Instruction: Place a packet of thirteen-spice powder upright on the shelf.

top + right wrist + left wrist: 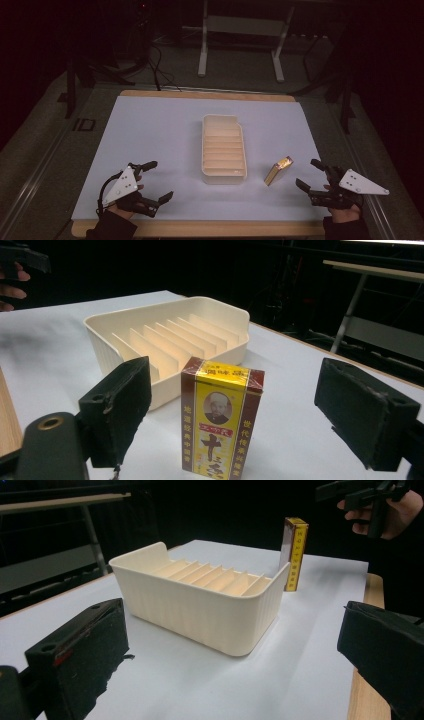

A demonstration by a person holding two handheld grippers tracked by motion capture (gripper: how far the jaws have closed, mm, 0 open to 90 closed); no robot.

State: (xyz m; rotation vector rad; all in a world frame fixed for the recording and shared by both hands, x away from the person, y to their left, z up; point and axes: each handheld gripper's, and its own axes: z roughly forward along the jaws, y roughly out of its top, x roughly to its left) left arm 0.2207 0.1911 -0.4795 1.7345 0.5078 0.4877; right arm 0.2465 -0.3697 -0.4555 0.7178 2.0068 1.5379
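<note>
The bench (150, 130) carries a white sheet whose wooden edge shows along the far and near sides. At its centre sits the tray (224, 149), a cream, ribbed bin with slotted dividers, long axis running from 12 to 6 o'clock. The box (278, 171), red and yellow with printed characters, stands upright on the sheet just off the tray's near corner, at about 4 o'clock from it, apart from the tray wall with a strip of bare sheet between. The right claw (311, 176) hovers at 3 o'clock of the box, near the sheet's right edge, jaws spread wide and holding nothing; in the right gripper view the box (221, 420) stands between the two pads (117, 410) with clear space on both sides, touching neither, and the tray (170, 335) lies behind it at 11 o'clock. The left claw (156, 181) sits at 8 o'clock from the tray, close to the near edge of the bench, jaws likewise wide and empty; in the left gripper view its pads (82, 655) frame the tray (200, 600), with open sheet between claw and tray wall, and the box (294, 552) rises past the tray's far corner at 1 o'clock. Bare sheet lies open all along the tray's left side and at the far end of the bench.
</note>
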